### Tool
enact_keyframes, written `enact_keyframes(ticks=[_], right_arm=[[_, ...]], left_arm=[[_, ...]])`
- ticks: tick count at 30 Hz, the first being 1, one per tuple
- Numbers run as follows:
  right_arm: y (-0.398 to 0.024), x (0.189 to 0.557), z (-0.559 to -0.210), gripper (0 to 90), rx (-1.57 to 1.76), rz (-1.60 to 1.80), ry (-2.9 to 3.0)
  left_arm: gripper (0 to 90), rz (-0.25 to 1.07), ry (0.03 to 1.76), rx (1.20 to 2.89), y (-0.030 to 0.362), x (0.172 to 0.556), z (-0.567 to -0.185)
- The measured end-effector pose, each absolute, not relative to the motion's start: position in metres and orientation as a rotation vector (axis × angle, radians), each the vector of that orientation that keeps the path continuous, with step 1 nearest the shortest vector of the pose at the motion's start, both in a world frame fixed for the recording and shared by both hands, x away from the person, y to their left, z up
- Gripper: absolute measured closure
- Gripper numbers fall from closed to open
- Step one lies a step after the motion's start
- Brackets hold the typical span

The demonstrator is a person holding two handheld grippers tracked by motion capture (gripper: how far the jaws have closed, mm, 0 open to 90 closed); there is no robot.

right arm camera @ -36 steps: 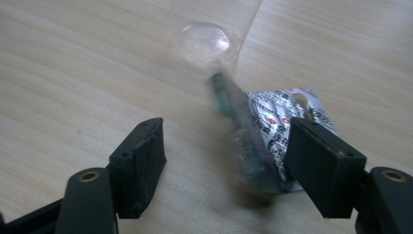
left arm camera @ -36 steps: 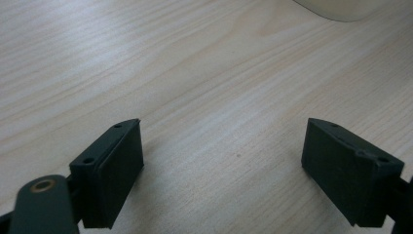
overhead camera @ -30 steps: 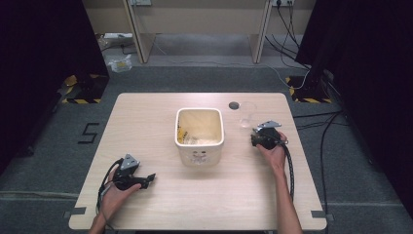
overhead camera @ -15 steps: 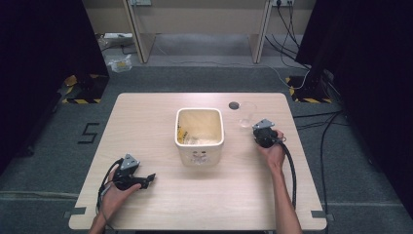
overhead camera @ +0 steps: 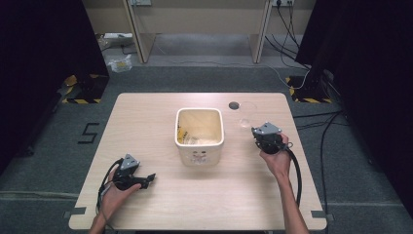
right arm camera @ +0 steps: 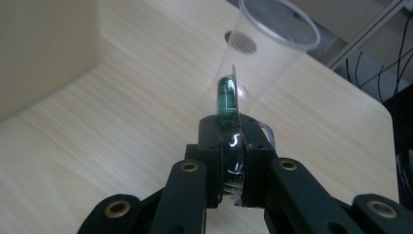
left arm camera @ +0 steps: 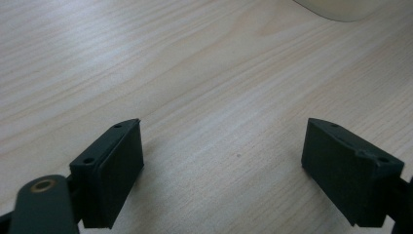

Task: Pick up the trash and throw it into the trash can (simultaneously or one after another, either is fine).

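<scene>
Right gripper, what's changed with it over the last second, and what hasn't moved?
The right gripper has closed its jaws on a small blister pack with a green capsule and lifted it off the table, beside the clear plastic cup. The left gripper stayed put, open; the cream bin is unmoved.

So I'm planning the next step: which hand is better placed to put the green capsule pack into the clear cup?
Right. The right tool is shut on the capsule pack beside the clear cup; the left tool sits open, far off.
</scene>
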State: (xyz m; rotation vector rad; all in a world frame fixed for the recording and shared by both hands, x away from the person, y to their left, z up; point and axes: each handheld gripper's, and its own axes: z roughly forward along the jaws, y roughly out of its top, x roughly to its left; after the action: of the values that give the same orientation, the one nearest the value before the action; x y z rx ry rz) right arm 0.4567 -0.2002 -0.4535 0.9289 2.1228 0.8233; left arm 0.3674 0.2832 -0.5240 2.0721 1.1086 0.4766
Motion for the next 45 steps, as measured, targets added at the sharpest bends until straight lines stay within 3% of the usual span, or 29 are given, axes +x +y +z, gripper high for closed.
enact_keyframes(ticks=[7,45], right_arm=[[-0.192,0.439,-0.433,82.3,0.87,0.892,2.136],[-0.15,0.421,-0.357,82.3,0.696,1.017,2.124]], left_arm=[[14.4,0.476,1.109,2.072,0.283,0.367,-0.524],[14.4,0.475,1.109,2.075,0.283,0.367,-0.524]])
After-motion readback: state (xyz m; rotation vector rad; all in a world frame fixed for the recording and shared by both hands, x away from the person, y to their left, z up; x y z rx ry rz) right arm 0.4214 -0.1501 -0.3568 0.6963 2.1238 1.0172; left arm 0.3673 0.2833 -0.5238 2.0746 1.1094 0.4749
